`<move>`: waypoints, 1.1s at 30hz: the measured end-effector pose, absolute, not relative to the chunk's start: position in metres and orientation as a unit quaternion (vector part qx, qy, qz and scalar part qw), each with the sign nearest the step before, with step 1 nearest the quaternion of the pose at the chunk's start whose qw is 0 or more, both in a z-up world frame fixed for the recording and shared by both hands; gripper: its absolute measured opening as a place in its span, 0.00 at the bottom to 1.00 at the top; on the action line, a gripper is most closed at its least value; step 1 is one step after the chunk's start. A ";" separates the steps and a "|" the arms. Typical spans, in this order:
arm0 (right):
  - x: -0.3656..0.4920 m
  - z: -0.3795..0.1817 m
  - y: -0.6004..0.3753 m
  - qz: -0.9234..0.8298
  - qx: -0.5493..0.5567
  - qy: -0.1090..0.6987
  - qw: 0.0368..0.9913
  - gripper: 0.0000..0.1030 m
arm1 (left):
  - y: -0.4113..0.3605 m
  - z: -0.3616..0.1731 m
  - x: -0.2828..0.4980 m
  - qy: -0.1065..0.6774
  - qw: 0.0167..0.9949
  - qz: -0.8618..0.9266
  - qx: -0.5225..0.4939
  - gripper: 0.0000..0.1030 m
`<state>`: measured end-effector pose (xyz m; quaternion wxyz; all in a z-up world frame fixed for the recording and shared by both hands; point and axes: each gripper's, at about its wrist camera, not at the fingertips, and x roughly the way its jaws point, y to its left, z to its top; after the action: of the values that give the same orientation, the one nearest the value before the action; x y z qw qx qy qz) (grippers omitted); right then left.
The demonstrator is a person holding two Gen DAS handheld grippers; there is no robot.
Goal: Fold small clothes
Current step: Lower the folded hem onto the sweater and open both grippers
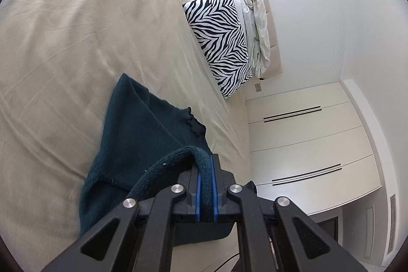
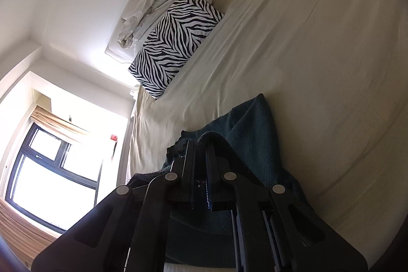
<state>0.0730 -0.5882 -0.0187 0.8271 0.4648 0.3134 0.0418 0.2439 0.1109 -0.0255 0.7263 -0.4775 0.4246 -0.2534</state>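
One cream bedsheet [image 1: 76,47] (zebra pillow [image 1: 221,42])

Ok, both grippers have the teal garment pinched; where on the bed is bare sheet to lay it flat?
Bare beige sheet spreads wide beyond the teal garment, out to the zebra pillow. Crowded only at the headboard: the pillow and crumpled white cloth. Left gripper and right gripper are both shut on the garment's edge.

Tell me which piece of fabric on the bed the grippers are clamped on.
The dark teal knit garment, pinched by both grippers, left gripper and right gripper; the crumpled white cloth lies untouched behind the zebra pillow.
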 end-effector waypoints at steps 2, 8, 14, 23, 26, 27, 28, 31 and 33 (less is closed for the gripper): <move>0.095 -0.028 -0.591 0.032 0.466 0.317 0.825 0.05 | 0.105 -0.030 0.269 0.431 0.729 -0.249 -0.470 0.07; 0.157 -0.057 -0.591 -0.001 0.441 0.343 0.829 0.06 | 0.088 -0.062 0.338 0.454 0.746 -0.215 -0.438 0.10; 0.204 -0.105 -0.587 -0.047 0.412 0.404 0.815 0.16 | 0.092 -0.086 0.346 0.463 0.752 -0.184 -0.432 0.71; 0.185 -0.079 -0.579 -0.039 0.358 0.378 0.853 0.52 | 0.086 -0.066 0.282 0.450 0.805 -0.191 -0.336 0.70; 0.169 -0.066 -0.578 -0.030 0.347 0.376 0.859 0.52 | 0.080 -0.069 0.268 0.452 0.814 -0.189 -0.314 0.70; 0.162 -0.063 -0.578 -0.029 0.339 0.380 0.860 0.52 | 0.078 -0.071 0.265 0.452 0.816 -0.187 -0.308 0.70; 0.158 -0.063 -0.576 -0.031 0.327 0.387 0.862 0.52 | 0.075 -0.073 0.263 0.453 0.819 -0.186 -0.299 0.70; 0.144 -0.067 -0.569 -0.033 0.291 0.408 0.865 0.52 | 0.071 -0.077 0.261 0.454 0.828 -0.181 -0.276 0.66; 0.129 -0.072 -0.565 -0.032 0.278 0.415 0.866 0.52 | 0.068 -0.079 0.262 0.454 0.831 -0.181 -0.265 0.61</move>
<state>0.1291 -0.5652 -0.0723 0.8656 0.2782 0.4153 -0.0318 0.2616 0.0679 -0.0787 0.8310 -0.2655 0.4542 -0.1806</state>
